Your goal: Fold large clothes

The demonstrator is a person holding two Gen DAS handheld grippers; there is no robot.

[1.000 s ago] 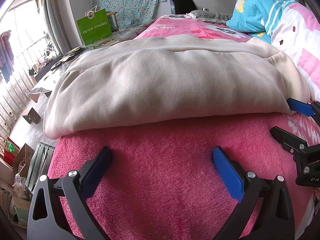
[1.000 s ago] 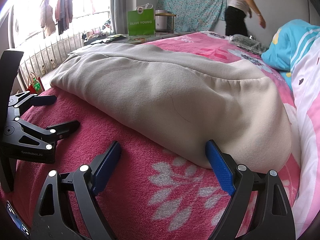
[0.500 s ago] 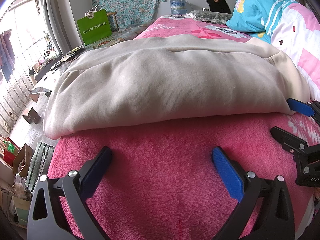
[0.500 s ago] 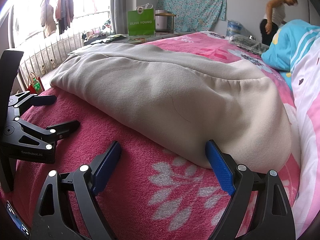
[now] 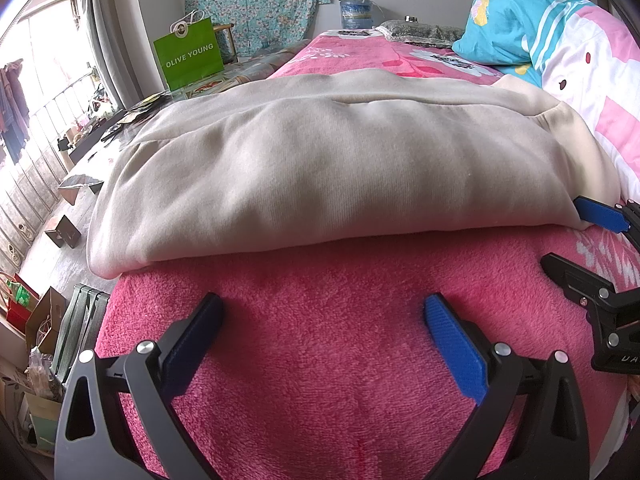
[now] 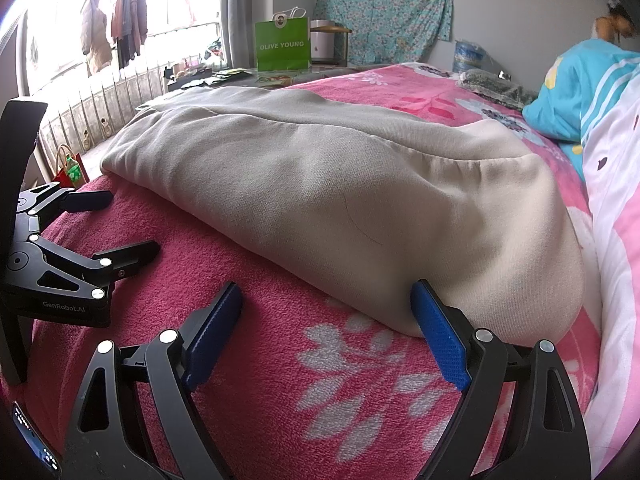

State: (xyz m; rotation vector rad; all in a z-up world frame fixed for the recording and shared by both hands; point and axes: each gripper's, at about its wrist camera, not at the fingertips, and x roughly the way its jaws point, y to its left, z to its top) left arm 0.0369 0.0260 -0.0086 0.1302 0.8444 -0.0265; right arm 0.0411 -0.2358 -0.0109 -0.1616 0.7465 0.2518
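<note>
Pink fleece covers the bed (image 5: 320,360), and on it a large beige garment (image 5: 320,168) is laid across the width, already doubled into a long, thick band. A green paper bag (image 5: 188,56) is seen by the window, and a blue and pink quilt (image 5: 560,52) is heaped along the right side of the bed.

The left gripper (image 5: 320,332) is held low over bare fleece, short of the garment's near edge, with its jaws spread wide and nothing between them. The right gripper (image 6: 326,320) is likewise held with its jaws wide apart and empty; its right pad lies just beside, perhaps touching, the rounded right end of the garment.

The step in hand is judged to be the taking of a hold for the next fold. It would be done well if all layers at the near edge were caught together, one gripper close to each end, so that the band is lifted evenly and no inner layer slides out. The left gripper would need to be brought forward and toward the left corner first. The lower finger should be slid under the cloth without the fleece being pinched along with it, since the pile is soft and would be dragged up easily.
</note>
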